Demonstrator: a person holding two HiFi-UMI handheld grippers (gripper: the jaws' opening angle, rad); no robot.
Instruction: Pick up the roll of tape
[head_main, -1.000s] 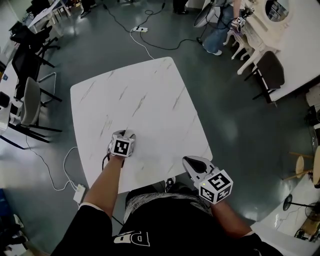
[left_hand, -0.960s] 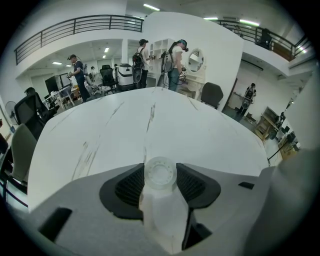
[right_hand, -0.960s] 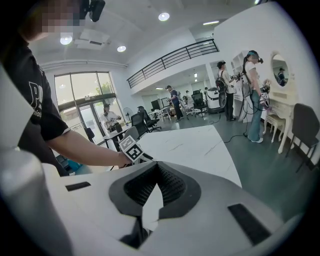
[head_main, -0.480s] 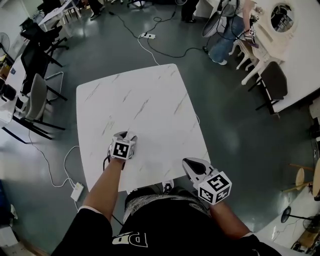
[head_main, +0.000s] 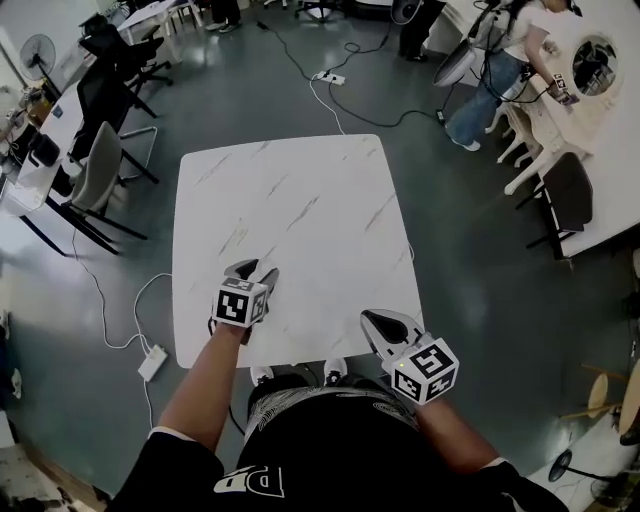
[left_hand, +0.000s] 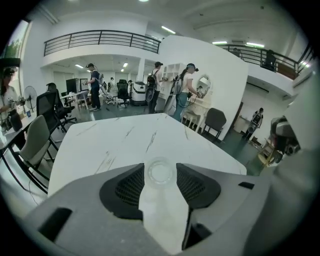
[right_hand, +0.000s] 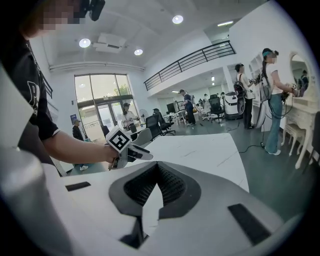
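Just inside the tabletop's (head_main: 300, 200) near edge the left gripper (head_main: 257, 270) clamps the roll of tape (left_hand: 160, 171), the right gripper's (head_main: 372, 318) jaws closed, chairs (head_main: 95, 170) off the left edge.

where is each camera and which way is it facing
Head view: on the head, steeply down at the marble table; both forearms, left gripper, right gripper show.
Left gripper view: on that gripper, along its jaws, shut on the roll of tape, across the table.
Right gripper view: on that gripper, facing the left gripper and forearm.
Shared: the table, in all three.

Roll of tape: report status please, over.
Left gripper shut on roll of tape, over the table. Right gripper shut, empty. Nothing in the way.
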